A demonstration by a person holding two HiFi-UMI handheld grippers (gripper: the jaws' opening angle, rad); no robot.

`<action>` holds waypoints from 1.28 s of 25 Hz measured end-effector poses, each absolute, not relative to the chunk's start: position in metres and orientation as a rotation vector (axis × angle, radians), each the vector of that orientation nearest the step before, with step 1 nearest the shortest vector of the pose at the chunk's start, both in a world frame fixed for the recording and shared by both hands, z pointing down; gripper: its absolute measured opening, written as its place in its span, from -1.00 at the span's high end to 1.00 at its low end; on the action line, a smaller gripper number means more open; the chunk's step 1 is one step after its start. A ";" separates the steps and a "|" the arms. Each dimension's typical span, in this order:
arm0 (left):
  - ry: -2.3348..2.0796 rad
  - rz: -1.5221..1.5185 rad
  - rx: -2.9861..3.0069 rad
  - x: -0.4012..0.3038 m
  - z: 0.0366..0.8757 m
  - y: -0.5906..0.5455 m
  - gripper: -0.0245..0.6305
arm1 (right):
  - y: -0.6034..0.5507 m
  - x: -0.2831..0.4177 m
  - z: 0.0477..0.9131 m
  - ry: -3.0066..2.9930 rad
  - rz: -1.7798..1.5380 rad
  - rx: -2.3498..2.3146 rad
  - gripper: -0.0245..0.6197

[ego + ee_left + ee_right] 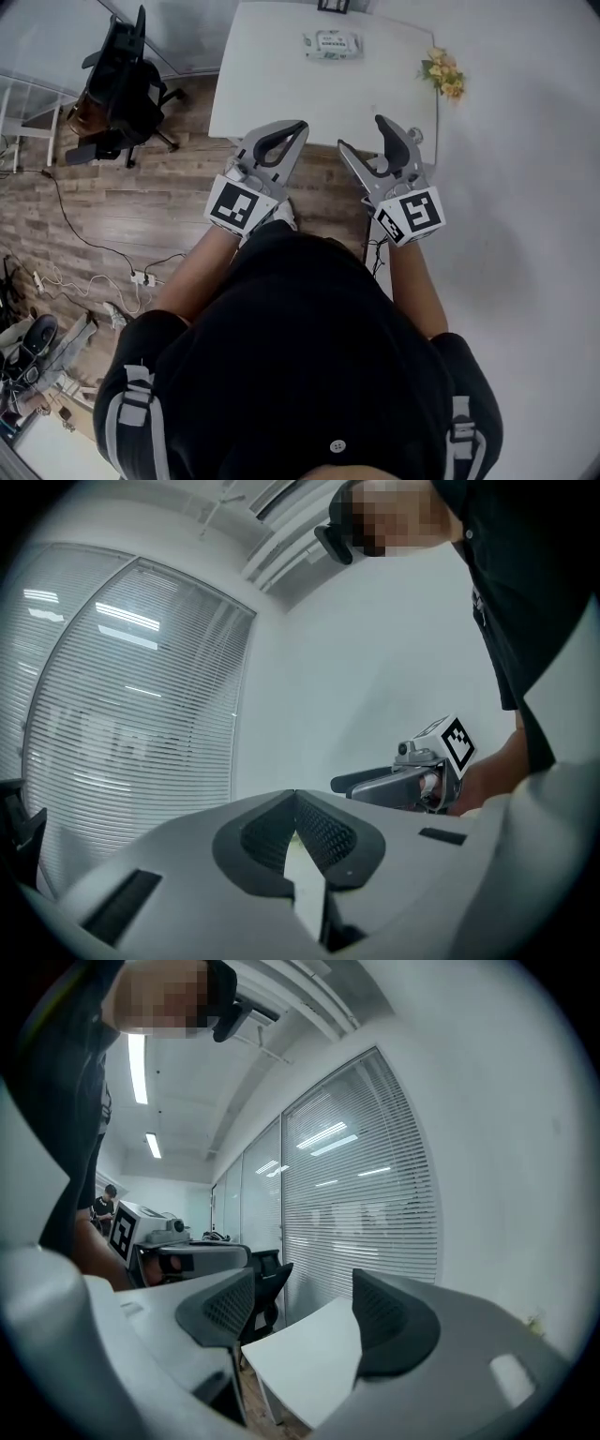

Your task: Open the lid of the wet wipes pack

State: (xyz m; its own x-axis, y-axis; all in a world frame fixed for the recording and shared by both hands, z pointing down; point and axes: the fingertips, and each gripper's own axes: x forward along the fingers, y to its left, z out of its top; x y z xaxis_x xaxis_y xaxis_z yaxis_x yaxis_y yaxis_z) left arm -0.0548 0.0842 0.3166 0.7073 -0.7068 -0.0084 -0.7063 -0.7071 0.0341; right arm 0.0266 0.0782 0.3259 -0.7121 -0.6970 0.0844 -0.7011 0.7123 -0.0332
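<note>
- Wood-plank flooring (pixel 150 206) fills the near and left ground of the head view, with loose cables and a power strip (pixel 141 277) at the left and a black office chair (pixel 122 80) at the far left; a white rectangular table (pixel 272 75) stands on the far side; the pale, flat wet wipes pack (pixel 319 47) lies near its far edge, with what looks like its lid (pixel 336 42) facing up; a small bunch of yellow and pink flowers (pixel 443 74) sits at the table's right edge; the left gripper (pixel 298 129) and the right gripper (pixel 361 133) hang over the near edge, well apart from the pack; the step in hand looks like the reach across the table.
- Left gripper view: the ribbed black pads (pixel 319 832) meet at the tip, so these jaws are closed on nothing; a plain white wall (pixel 375 667) and slatted window blinds (pixel 141 714) lie beyond; the pack is out of sight; this tool seems best used, closed as it is, to press the soft pack flat near the lid's hinge.
- Right gripper view: the jaws stand wide apart and empty, with only the table corner showing far off through the gap; more blinds, the chair and ceiling strip lights (pixel 138 1068) lie beyond; these jaws would do well to narrow, catch the lid's front lip and lift it about its hinge; on that smooth top a light pack will probably slide or rise if nothing holds it down.
</note>
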 end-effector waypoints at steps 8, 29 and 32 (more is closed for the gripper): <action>-1.159 -0.035 2.870 -0.085 0.334 0.036 0.91 | 0.041 0.002 0.340 -2.798 0.138 1.209 -0.08; -1.327 0.082 2.759 -0.056 0.365 -0.124 0.91 | -0.138 0.034 0.383 -2.796 0.170 1.011 -0.08; -1.373 0.114 2.740 -0.045 0.367 -0.154 0.91 | -0.171 0.043 0.389 -2.799 0.176 0.959 -0.07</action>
State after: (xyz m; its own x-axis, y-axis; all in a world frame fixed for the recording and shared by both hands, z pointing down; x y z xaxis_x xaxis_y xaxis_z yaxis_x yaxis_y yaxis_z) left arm -0.0451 -0.1540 0.3666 0.5967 -0.7962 0.0998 -0.8018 -0.5966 0.0336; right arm 0.0426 -0.1708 0.3892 -0.7767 -0.5955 0.2050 -0.6165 0.7854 -0.0544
